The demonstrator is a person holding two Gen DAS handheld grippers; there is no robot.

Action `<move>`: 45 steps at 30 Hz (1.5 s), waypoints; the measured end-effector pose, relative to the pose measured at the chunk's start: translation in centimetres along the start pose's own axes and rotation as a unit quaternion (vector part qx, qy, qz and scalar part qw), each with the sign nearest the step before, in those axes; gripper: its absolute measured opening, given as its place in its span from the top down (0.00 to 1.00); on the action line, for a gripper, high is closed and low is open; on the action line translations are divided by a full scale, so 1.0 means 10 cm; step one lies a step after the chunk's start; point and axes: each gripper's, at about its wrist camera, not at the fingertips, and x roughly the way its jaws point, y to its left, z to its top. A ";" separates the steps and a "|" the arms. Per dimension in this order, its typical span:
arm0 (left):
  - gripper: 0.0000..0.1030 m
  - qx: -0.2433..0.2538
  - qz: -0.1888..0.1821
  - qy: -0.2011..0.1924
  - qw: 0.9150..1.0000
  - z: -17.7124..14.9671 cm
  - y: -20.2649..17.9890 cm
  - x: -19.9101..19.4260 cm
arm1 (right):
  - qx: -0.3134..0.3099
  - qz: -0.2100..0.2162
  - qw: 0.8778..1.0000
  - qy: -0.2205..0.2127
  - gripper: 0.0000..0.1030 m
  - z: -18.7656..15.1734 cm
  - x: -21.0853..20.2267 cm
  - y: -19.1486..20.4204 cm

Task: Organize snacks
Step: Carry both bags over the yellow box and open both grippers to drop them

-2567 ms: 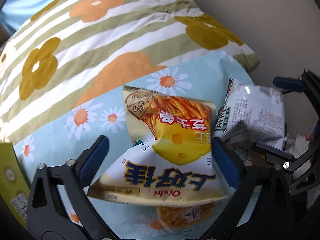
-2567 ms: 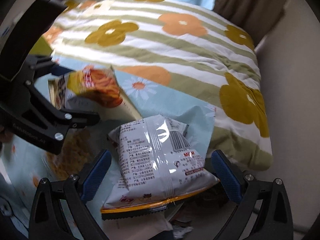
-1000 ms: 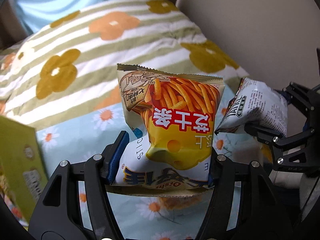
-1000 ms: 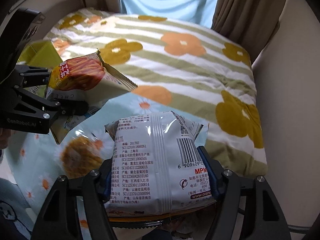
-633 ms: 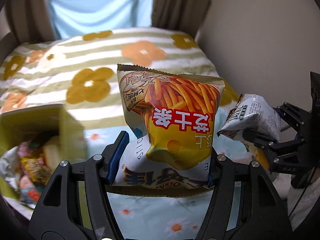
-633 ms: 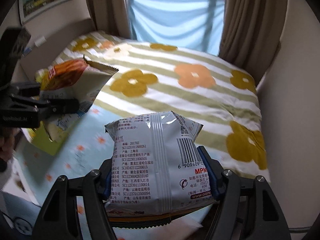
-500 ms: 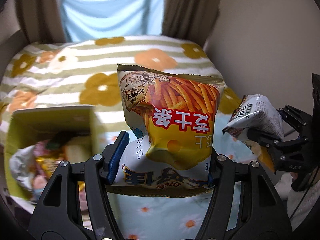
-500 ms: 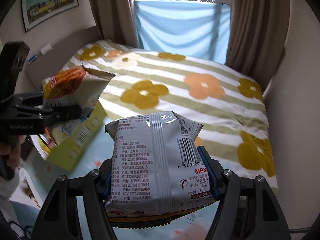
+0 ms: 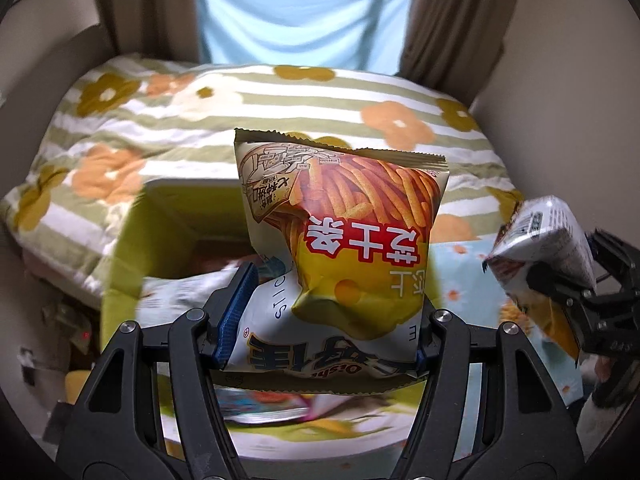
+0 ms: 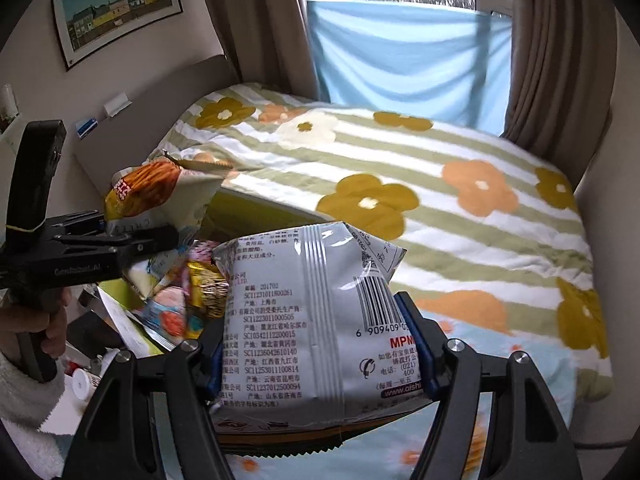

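My left gripper (image 9: 320, 320) is shut on a yellow-and-white bag of cheese sticks (image 9: 344, 248) and holds it upright over an open yellow-green box (image 9: 132, 240) with several snack packs inside. My right gripper (image 10: 316, 348) is shut on a silver snack bag (image 10: 312, 320), printed back side up, held above the bed's edge. The silver bag also shows at the right of the left wrist view (image 9: 540, 236). The cheese stick bag (image 10: 156, 196) and the left gripper (image 10: 132, 240) show at the left of the right wrist view, above the box's contents (image 10: 192, 296).
A bed with a striped flower quilt (image 10: 440, 200) fills the middle. A light blue daisy cloth (image 9: 468, 280) lies at its near end. A grey headboard (image 10: 152, 120), brown curtains (image 10: 560, 60) and a beige wall (image 9: 580, 80) surround it. Small clutter (image 10: 84, 380) lies low left.
Both grippers closed on their bags, lifted them off the daisy cloth and swung left. The yellow-green box has come under the left gripper.
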 end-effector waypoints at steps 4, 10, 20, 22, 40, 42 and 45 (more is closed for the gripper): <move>0.41 -0.003 0.005 0.012 1.000 -0.05 0.36 0.11 | 0.011 0.004 1.000 0.002 0.35 -0.04 0.23 0.34; 0.25 0.007 0.014 0.019 1.000 0.04 0.53 0.29 | 0.024 -0.003 1.000 0.013 0.35 -0.12 0.39 0.67; 0.00 -0.014 0.001 0.023 1.000 -0.08 0.72 0.25 | -0.001 -0.031 0.998 0.047 0.35 -0.26 0.56 0.89; 0.00 -0.019 0.000 0.022 1.000 -0.14 0.75 0.19 | 0.001 -0.028 0.999 0.046 0.35 -0.29 0.57 0.92; 0.00 -0.042 0.017 0.023 0.999 -0.43 0.89 -0.04 | 0.012 0.011 1.000 0.017 0.00 -0.43 0.63 1.02; 0.01 -0.041 0.014 0.023 0.999 -0.47 0.87 -0.04 | 0.011 0.005 0.999 0.030 0.00 -0.44 0.62 1.03; 0.01 -0.036 0.012 0.021 0.999 -0.52 0.83 -0.06 | 0.008 -0.016 1.000 0.023 0.00 -0.45 0.53 1.03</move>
